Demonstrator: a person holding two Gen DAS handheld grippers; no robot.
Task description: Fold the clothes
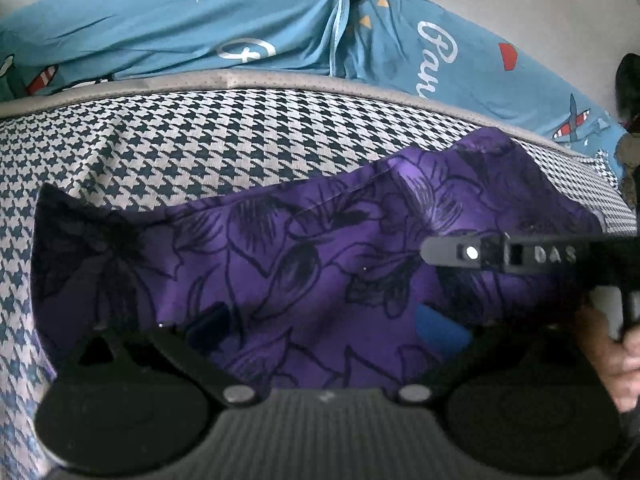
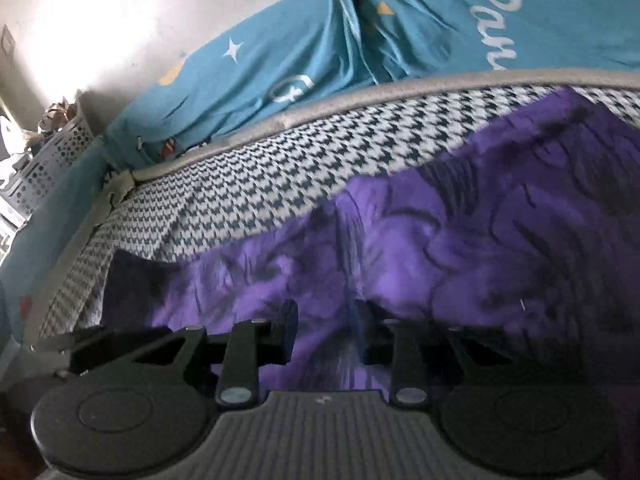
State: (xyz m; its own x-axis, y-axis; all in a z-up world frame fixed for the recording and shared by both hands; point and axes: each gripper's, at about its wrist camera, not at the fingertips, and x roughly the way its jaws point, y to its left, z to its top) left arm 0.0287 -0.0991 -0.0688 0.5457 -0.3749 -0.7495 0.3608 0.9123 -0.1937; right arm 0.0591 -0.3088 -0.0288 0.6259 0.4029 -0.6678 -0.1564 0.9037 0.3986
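A purple garment (image 1: 304,256) with dark flower outlines lies spread on a houndstooth cover (image 1: 192,144), its far edge running left to right just short of a grey padded border (image 1: 248,80). Beyond that border hangs a blue printed sheet (image 1: 168,24) with stars and white lettering. The left gripper (image 1: 328,330) hovers low over the near part of the garment, its fingers spread wide and holding nothing. The right gripper (image 2: 326,330) sits over the garment's near right part with purple cloth bunched between its fingers, which are drawn fairly close; blur leaves it unclear whether they actually pinch the cloth. A perforated basket (image 2: 56,152) stands far left.
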